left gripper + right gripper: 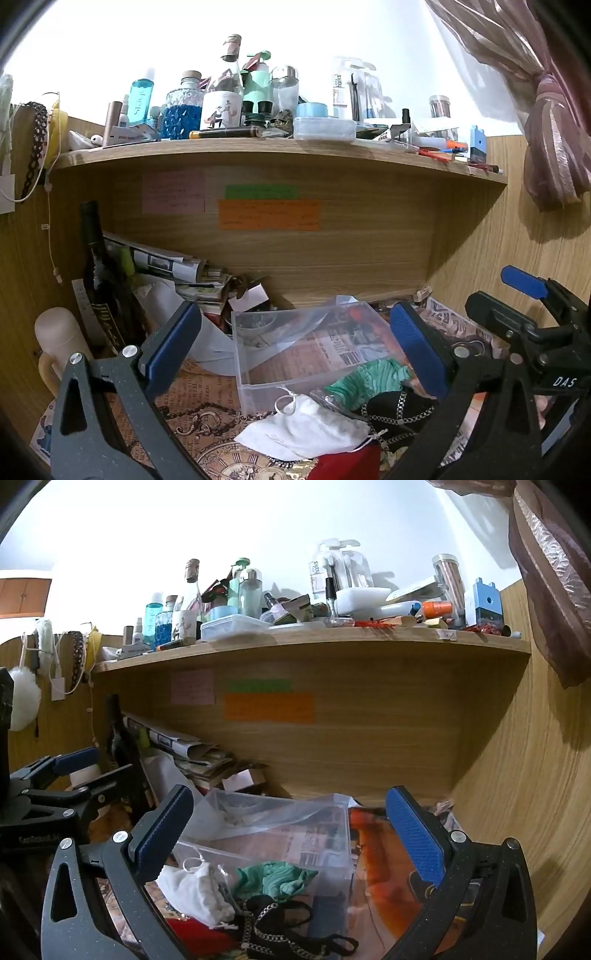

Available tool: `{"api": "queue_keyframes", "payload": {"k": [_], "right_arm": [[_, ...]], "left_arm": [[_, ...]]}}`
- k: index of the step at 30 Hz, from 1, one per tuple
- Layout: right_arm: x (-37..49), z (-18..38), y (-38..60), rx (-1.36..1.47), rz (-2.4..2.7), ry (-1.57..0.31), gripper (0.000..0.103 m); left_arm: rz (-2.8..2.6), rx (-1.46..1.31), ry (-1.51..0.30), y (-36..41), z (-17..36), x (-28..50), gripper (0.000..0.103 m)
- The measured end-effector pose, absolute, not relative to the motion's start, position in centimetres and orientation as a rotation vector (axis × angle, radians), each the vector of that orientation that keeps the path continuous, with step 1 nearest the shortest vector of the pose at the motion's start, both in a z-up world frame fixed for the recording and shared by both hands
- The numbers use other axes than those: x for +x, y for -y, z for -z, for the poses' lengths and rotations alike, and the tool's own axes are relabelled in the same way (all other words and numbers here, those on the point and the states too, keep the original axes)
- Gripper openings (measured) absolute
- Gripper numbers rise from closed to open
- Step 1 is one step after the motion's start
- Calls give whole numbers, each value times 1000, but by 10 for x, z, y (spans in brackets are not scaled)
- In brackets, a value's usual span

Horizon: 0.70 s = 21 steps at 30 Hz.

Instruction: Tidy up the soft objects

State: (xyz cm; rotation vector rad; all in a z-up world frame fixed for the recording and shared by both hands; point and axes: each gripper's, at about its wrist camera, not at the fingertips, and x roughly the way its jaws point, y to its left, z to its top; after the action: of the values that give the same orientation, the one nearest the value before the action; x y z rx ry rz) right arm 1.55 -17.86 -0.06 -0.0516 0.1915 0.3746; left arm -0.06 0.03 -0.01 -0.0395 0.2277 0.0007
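A white pouch (306, 432), a green cloth (365, 380), a black item with a chain (399, 410) and a red cloth (347, 465) lie in a heap on the desk, in front of an empty clear plastic box (295, 350). My left gripper (295, 343) is open and empty above the box and heap. My right gripper (291, 834) is open and empty over the same box (295, 834), with the white pouch (195, 890), green cloth (277, 882) and black chained item (273, 923) below it. Each gripper shows at the edge of the other's view.
A wooden shelf (280, 151) crowded with bottles and jars hangs over the desk. A dark wine bottle (99, 273), stacked papers (177, 273) and a pale mug (59, 343) stand at the left. A curtain (554, 147) hangs at the right. Wooden walls close in both sides.
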Motion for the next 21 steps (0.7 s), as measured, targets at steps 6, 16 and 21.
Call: {"api": "queue_keyframes", "payload": {"k": [6,16,21], "right_arm": [[17,1,180,-47,-375,-189,103],[15,0,176,-43,-379,-189,103],[15,1,178,-39,-378,-189,103]], "left_arm": [[-2,-38,-238,0,0,0,103],[-5,-37,-237,-2,3,4,103],[-3,-34,-236,1,0,1,103]]}}
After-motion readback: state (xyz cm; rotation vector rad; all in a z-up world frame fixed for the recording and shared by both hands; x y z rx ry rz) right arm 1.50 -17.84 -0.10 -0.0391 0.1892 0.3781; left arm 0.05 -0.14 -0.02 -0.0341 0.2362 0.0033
